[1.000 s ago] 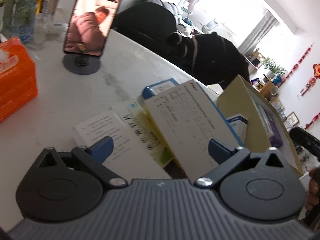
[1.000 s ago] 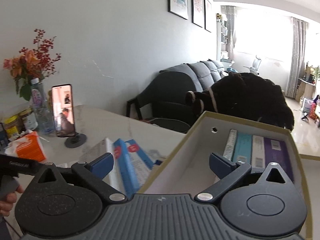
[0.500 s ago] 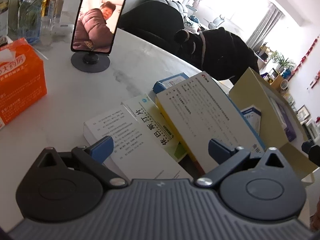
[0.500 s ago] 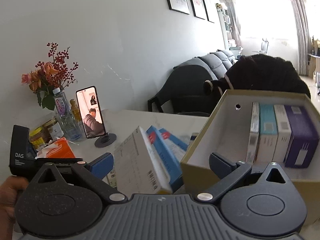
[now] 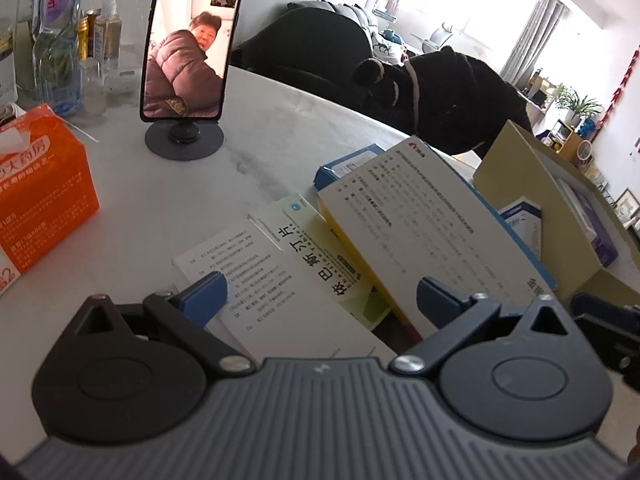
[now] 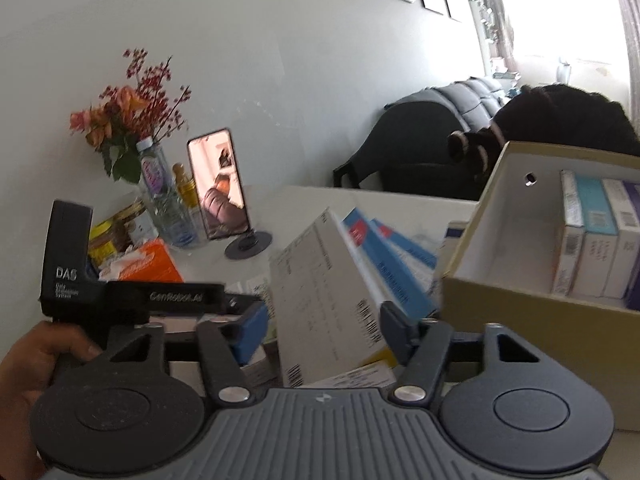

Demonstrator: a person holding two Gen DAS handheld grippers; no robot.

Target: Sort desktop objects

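Right gripper (image 6: 324, 330): jaws, just closing, flank tilted white printed cardboard medicine box (image 6: 320, 300); contact unclear. Left gripper (image 5: 320, 296): jaws open.

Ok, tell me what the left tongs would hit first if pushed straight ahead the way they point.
Most likely the pile of medicine boxes lying on the table right ahead of the open left tongs, the green-and-white box first; depth is hard to judge.

The orange tissue box (image 5: 38, 196) is cut off by the left picture edge. The lower parts of the leaning medicine boxes (image 6: 332, 304) are hidden behind the right tongs (image 6: 324, 326). The cardboard box (image 6: 520, 320) is cropped at the right edge, and the print on the cartons (image 6: 592, 236) inside it is too small to be read.
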